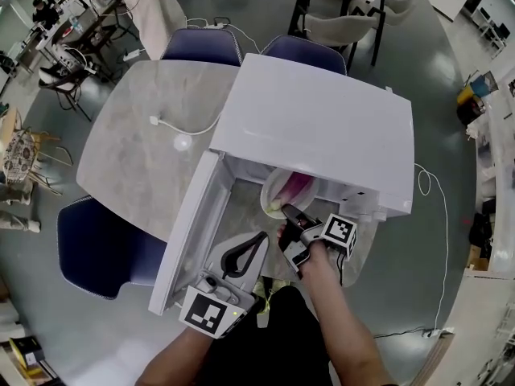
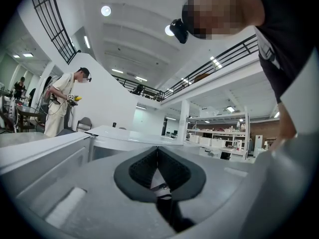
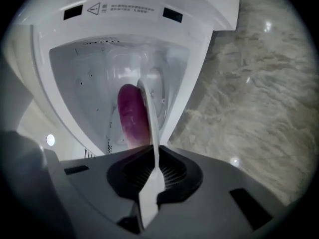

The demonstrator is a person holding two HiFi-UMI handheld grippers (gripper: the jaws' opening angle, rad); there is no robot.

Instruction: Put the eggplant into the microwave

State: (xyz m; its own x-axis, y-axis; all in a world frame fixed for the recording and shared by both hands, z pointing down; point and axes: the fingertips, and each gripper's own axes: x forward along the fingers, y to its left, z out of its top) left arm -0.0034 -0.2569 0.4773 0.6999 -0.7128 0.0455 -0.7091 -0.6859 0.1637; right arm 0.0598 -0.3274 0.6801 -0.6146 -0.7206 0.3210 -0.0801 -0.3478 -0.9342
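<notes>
Gripping the near rim of the white plate (image 3: pixel 148 114), my right tongs (image 3: pixel 152 171) are clamped tight on it. The eggplant (image 3: pixel 130 116) lies on that plate just past the tips. It sits straight ahead of the tongs, its long axis running the same way, into the cavity. Plate and eggplant are at the mouth of the microwave (image 1: pixel 322 119), whose door (image 1: pixel 189 223) hangs open to the left, and I see nothing else inside. My left tongs (image 2: pixel 157 171) are closed on nothing, down beside the door and farther off. As I judge it, the right hand only needs to push straight in.
</notes>
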